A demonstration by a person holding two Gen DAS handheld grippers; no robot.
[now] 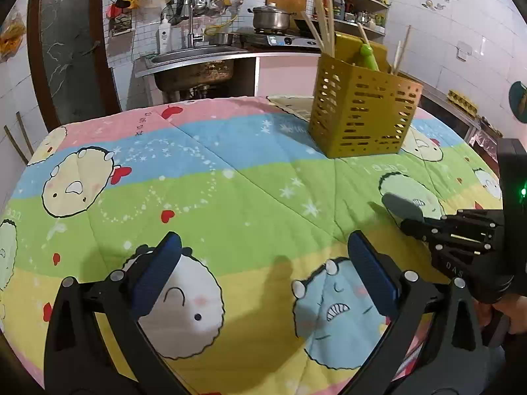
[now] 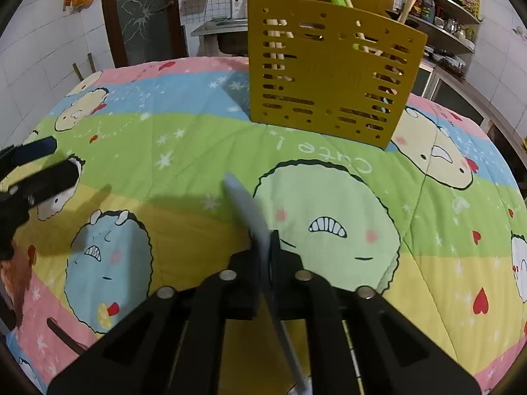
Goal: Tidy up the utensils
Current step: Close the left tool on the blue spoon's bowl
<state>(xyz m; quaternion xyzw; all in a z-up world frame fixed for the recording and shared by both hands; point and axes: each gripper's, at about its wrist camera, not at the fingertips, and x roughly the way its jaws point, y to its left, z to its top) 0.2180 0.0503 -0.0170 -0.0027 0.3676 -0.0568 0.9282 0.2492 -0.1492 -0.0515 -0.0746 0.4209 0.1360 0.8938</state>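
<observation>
A yellow slotted utensil holder (image 1: 364, 112) (image 2: 332, 72) stands on the cartoon quilt toward the far side, with wooden chopsticks (image 1: 324, 23) and a green-handled utensil (image 1: 369, 56) sticking out of it. My right gripper (image 2: 263, 247) is shut on a grey-blue flat utensil (image 2: 245, 205), whose blade pokes forward over the quilt. The same blade (image 1: 403, 207) shows in the left wrist view, sticking out of the right gripper (image 1: 411, 223) at the right edge. My left gripper (image 1: 263, 263) hangs open over the quilt with nothing between its blue pads (image 1: 158, 273).
The colourful quilt (image 1: 230, 181) covers the whole table. Behind it are a steel sink (image 1: 194, 56), a stove with a pot (image 1: 271, 16) and shelves of bottles at the back right. A person's hand (image 1: 494, 316) holds the right gripper.
</observation>
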